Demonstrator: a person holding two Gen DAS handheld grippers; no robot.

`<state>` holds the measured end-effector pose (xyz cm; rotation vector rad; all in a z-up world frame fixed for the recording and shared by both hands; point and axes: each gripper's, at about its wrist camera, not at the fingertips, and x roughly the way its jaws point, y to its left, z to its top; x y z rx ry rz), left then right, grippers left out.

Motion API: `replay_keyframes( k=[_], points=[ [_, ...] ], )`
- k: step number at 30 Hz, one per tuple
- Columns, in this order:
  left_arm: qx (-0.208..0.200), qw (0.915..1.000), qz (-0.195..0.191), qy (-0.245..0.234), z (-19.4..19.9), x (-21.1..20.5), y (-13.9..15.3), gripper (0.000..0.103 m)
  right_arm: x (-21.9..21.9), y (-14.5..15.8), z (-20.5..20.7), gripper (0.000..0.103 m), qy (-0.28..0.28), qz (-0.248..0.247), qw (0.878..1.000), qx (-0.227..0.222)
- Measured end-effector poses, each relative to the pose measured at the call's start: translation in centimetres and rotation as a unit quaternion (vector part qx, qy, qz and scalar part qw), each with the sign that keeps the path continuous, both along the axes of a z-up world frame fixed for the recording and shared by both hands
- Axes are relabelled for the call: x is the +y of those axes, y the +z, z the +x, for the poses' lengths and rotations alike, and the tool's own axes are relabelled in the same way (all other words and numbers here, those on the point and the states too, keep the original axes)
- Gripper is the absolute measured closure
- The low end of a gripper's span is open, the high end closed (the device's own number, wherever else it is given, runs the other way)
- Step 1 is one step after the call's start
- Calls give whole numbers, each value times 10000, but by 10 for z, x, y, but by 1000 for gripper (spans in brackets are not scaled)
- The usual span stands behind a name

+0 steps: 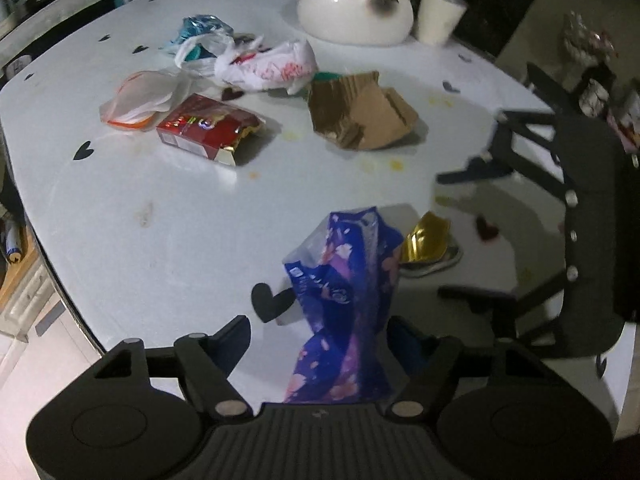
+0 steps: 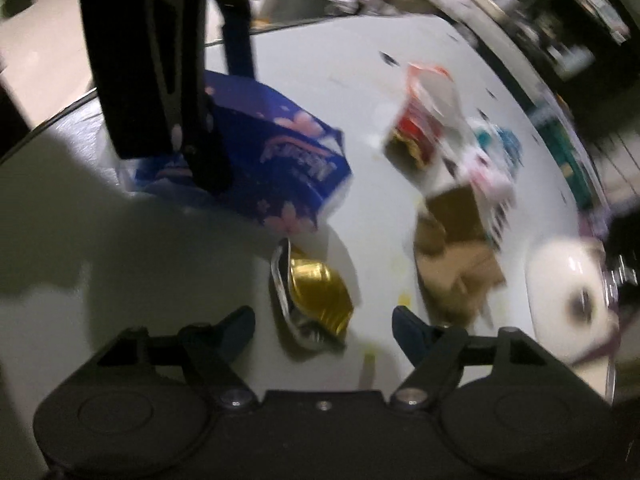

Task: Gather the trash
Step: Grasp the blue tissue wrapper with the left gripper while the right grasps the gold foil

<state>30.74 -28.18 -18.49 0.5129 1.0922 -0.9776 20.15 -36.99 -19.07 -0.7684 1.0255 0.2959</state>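
Note:
A crumpled purple tissue packet (image 1: 344,300) with pink flowers stands up from the white table (image 1: 140,208) between the fingers of my left gripper (image 1: 320,332). The jaws are open; bare table shows between the left finger and the packet. Just right of the packet lies a gold foil wrapper (image 1: 426,240). In the right wrist view, this gold wrapper (image 2: 320,292) lies between the spread fingers of my right gripper (image 2: 324,330), which is open and not touching it. The left gripper (image 2: 228,120) reaches down over the purple packet (image 2: 288,168). The right gripper (image 1: 444,236) enters from the right.
Further back lie a red snack packet (image 1: 208,128), torn cardboard (image 1: 360,116), white plastic bags (image 1: 264,64) and a clear bag (image 1: 140,100). A white cat-shaped ceramic dish (image 1: 356,8) and a cup (image 1: 440,12) stand at the far edge. The table's rim curves along the left.

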Motion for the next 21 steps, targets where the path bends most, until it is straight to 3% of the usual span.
replay_keyframes(
  k=[4, 6, 8, 11, 15, 17, 21],
  points=[
    [103, 9998, 144, -131, 5, 1, -6, 35, 0, 2, 17, 39, 91, 330, 9990, 286],
    [175, 9997, 156, -88, 8, 2, -9, 39, -7, 5, 26, 52, -294, 736, 9955, 521],
    [259, 9996, 132, 12, 9, 4, -11, 39, -21, 6, 35, 58, -999, 1298, 9835, 771],
    [343, 9993, 130, 74, 8, 4, -14, 39, -34, 5, 30, 66, -1650, 1871, 9650, 807],
    [228, 9995, 179, 77, 2, 0, -16, 39, -39, 5, 15, 66, -2347, 2134, 9462, 636],
    [167, 9996, 176, 152, 0, 0, -16, 41, -40, 5, 6, 66, -2807, 2270, 9310, 530],
    [101, 9991, 107, 389, -4, 4, -14, 61, -44, 5, -15, 66, -3735, 2616, 8894, 302]
  ],
)
